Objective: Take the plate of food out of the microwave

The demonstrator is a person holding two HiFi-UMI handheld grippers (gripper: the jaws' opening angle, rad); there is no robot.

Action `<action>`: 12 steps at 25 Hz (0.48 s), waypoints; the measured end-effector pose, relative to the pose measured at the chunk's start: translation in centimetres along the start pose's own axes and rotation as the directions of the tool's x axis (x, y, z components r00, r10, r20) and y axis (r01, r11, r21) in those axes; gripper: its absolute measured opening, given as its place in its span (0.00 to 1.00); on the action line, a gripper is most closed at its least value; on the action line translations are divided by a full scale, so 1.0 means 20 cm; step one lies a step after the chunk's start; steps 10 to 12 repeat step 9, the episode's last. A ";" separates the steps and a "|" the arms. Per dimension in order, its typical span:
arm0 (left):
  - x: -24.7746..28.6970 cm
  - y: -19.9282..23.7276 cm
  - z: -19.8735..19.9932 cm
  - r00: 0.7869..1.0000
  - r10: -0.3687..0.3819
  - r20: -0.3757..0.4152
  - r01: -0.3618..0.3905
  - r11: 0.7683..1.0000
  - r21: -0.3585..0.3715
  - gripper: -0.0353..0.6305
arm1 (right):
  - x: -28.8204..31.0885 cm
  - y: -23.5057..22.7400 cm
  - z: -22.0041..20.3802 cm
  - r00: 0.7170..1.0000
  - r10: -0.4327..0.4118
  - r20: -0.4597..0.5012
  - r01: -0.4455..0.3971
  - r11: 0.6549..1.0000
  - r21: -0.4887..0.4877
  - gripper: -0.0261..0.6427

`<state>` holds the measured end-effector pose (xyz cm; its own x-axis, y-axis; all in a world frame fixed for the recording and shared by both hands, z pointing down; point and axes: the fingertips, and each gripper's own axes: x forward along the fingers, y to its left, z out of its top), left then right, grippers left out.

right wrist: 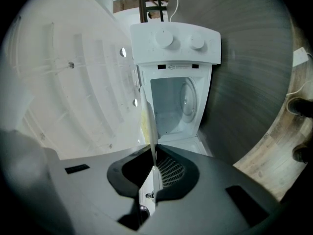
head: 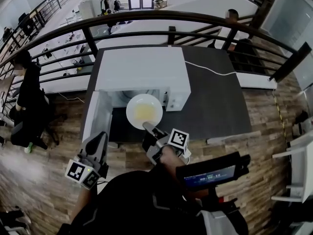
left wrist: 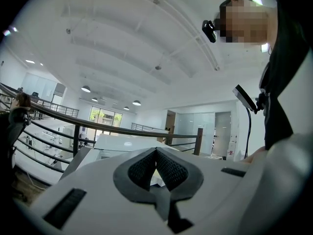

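A white microwave [head: 142,70] stands on a dark table [head: 215,102], its door [head: 96,116] swung open to the left. The white plate [head: 144,111] with yellow food hangs level just in front of the opening. My right gripper [head: 148,128] is shut on its near rim. In the right gripper view the plate [right wrist: 150,126] shows edge-on between the pads, with the bare cavity [right wrist: 173,106] behind it. My left gripper [head: 100,140] hangs low at the left, off the table's front edge, touching nothing. In its own view the left gripper [left wrist: 156,152] has its pads together and holds nothing.
A dark railing [head: 146,18] curves behind the table, and a white cable [head: 210,71] runs from the microwave across the tabletop. One person [head: 27,97] sits at the far left, beyond the railing. Wooden floor surrounds the table.
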<state>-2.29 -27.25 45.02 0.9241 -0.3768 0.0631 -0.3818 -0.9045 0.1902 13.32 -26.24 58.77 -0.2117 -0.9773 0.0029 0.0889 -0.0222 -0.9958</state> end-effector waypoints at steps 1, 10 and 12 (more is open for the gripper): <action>0.00 0.00 0.00 1.000 -0.001 -0.004 0.001 1.000 -0.003 0.06 | 0.00 0.01 0.00 1.000 -0.001 0.000 0.001 1.000 -0.002 0.06; 0.04 0.05 -0.03 1.000 -0.007 0.001 0.007 1.000 0.006 0.06 | 0.04 -0.03 0.02 1.000 0.003 0.006 -0.003 1.000 -0.018 0.06; 0.04 0.05 -0.03 1.000 -0.007 0.001 0.007 1.000 0.006 0.06 | 0.04 -0.03 0.02 1.000 0.003 0.006 -0.003 1.000 -0.018 0.06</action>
